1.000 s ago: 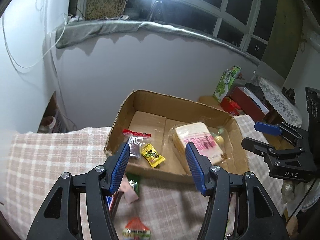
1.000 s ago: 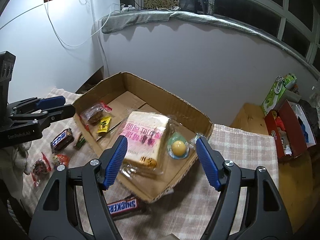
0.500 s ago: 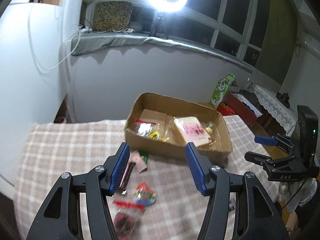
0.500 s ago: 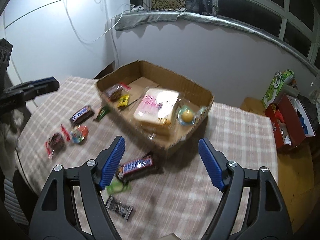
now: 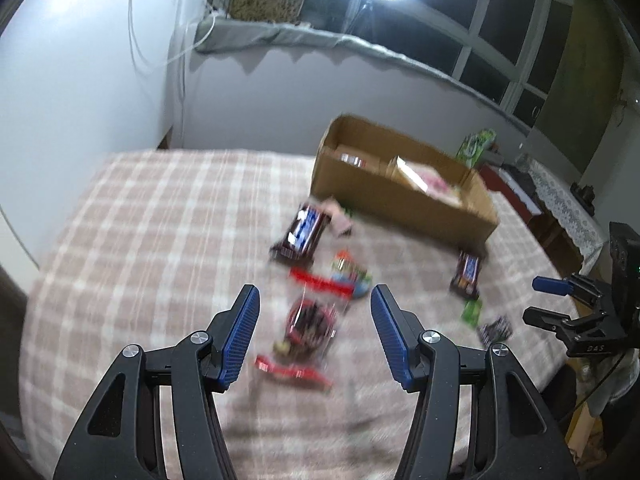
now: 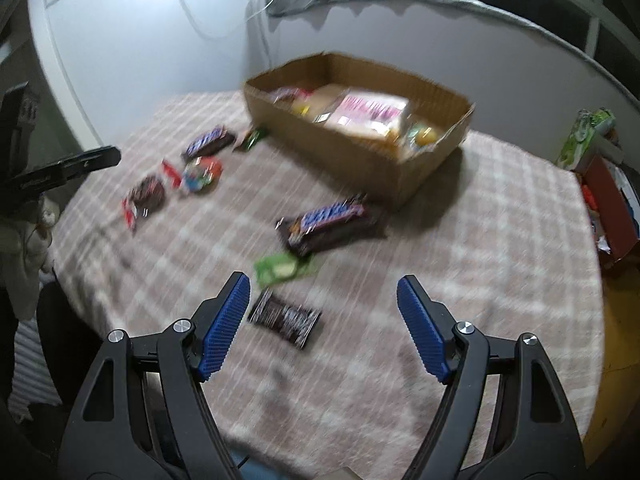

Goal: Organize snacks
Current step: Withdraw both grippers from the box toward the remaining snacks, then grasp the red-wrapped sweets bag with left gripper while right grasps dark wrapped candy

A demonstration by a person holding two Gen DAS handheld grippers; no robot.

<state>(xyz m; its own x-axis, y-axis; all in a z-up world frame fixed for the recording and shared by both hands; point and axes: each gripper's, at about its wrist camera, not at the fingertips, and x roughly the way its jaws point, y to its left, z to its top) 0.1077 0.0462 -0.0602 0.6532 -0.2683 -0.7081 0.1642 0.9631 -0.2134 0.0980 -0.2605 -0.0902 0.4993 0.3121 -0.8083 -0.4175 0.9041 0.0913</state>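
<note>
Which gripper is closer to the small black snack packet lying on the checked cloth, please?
Right. The right gripper hangs open just above the black packet, beside its left fingertip. The left gripper is farther off, over the red-edged snack bag.

Left gripper [image 5: 314, 332]: black frame with blue ribbed pads [image 5: 240, 336], jaws spread wide, empty, held above the pink checked tablecloth [image 5: 140, 240].
Right gripper [image 6: 323, 326]: same black-and-blue build, jaws spread wide, empty, above the tablecloth's near part.
Relation: well apart, each visible at the edge of the other's view.
</note>
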